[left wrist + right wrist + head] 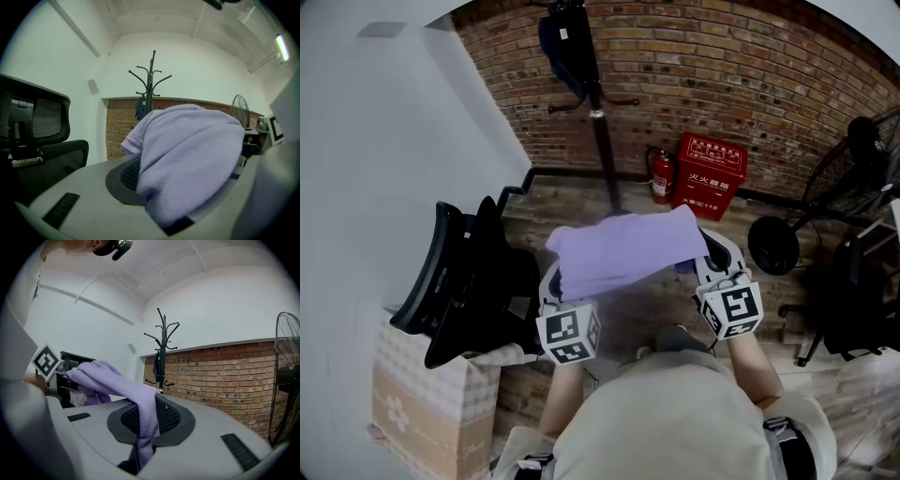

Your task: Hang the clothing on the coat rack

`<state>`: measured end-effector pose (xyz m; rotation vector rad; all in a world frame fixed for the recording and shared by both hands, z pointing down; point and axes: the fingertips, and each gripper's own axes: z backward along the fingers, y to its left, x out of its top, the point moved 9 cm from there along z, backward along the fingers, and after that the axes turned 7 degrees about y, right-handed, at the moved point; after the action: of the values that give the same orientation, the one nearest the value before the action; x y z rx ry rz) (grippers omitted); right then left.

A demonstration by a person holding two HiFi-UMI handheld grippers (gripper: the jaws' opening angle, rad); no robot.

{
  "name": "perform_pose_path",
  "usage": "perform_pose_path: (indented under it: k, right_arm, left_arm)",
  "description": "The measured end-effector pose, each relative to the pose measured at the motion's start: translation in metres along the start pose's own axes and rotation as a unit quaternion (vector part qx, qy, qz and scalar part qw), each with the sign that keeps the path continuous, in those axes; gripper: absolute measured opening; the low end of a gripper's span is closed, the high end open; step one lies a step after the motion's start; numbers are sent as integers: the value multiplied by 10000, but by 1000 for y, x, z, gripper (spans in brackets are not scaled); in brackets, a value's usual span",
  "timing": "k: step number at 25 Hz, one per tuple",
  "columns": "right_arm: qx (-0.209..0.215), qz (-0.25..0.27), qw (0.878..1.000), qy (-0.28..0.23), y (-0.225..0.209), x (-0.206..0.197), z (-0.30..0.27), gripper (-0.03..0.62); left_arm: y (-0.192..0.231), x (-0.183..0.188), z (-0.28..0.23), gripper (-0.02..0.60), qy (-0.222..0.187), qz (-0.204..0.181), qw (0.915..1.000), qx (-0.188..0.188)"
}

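Cardboard shows at the far left of the head view, a patterned box (420,412) on the floor against the white wall, and just beside it stands a black office chair (464,281), whose mesh headrest only the left gripper view brings close. Next comes the left gripper (553,284), its jaws closed on a thick bunch of the lilac garment (623,248); its own view shows the cloth heaped over the dark pad and filling the gap between the jaws. The garment stretches across from one gripper to the other, held up in the air in front of the person and well apart from the coat rack (598,103), which stands against the brick wall (750,75) beyond it. From above, the rack is mostly pole, with a dark blue piece of clothing (561,47) hanging near its top; both gripper views show its curved hooks spreading against the pale wall. Only the head view takes in the fire extinguisher (662,176) and the red box (710,174) on the floor by the rack's foot. The right gripper (719,264) is nearly closed, pinching a thin fold of the garment that runs down between its pads. At the far right stands a black fan (853,155), whose wire cage the right gripper view shows upright.
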<state>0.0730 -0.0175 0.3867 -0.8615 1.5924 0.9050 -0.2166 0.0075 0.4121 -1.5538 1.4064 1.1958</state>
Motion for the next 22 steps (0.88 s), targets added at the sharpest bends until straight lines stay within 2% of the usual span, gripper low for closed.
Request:
perform_pose_path:
  k: [8, 22]
  right_arm:
    - [-30, -27, 9999, -143, -29, 0, -29, 13]
    - [123, 186, 9989, -417, -113, 29, -139, 14]
  left_arm:
    - [-7, 11, -38, 83, -61, -41, 10000, -20]
    - [-12, 67, -153, 83, -209, -106, 9996, 132]
